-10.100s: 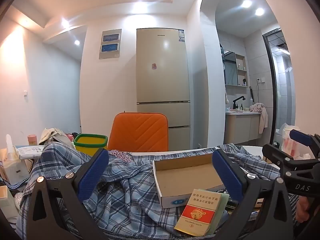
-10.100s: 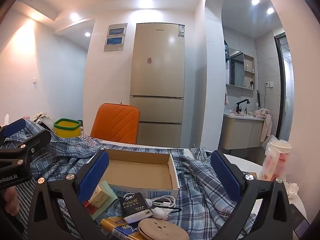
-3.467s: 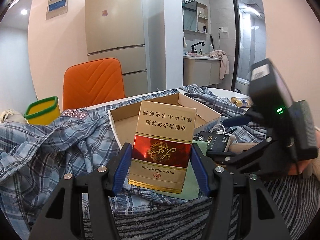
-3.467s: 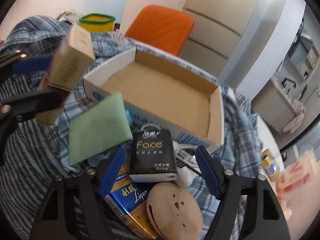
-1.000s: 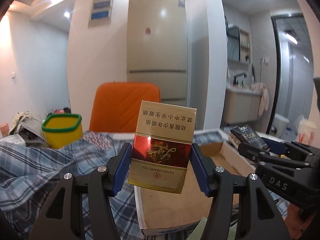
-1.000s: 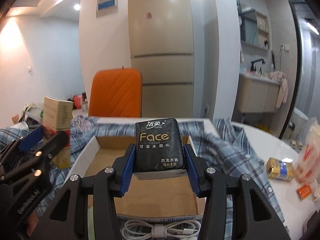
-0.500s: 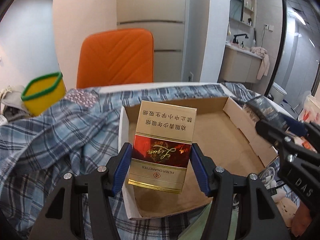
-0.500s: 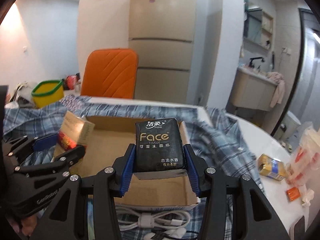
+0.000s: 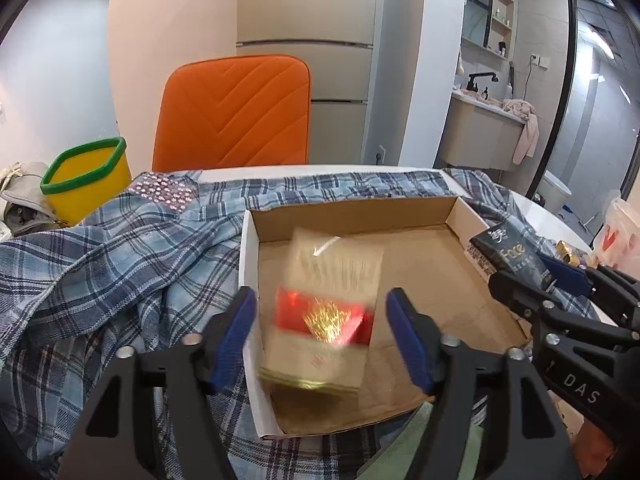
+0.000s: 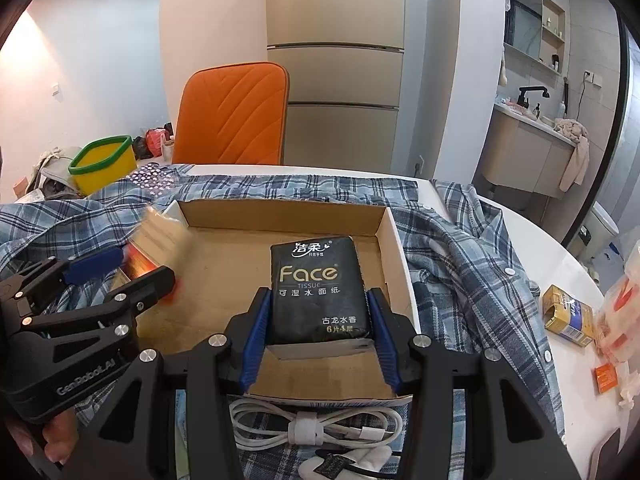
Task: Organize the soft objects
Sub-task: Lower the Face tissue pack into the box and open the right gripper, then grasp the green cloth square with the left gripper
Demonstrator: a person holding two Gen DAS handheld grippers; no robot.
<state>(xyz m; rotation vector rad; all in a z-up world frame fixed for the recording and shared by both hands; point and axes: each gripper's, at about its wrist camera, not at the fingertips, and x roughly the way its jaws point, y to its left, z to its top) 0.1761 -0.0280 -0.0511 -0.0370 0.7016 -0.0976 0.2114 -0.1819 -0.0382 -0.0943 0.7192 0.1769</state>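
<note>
While my left gripper hangs over the cardboard box, its blue pads stand apart with a gap on each side of the cigarette pack, which is blurred and sits over the box floor between them. From the right wrist view, my right gripper is clamped on the black tissue pack, held over the box at its 6 o'clock wall. Around the box lies the plaid shirt, spread on the white table. At 6 o'clock, just outside the box, I see a coiled white cable. An orange chair stands at 12 o'clock beyond the table.
</note>
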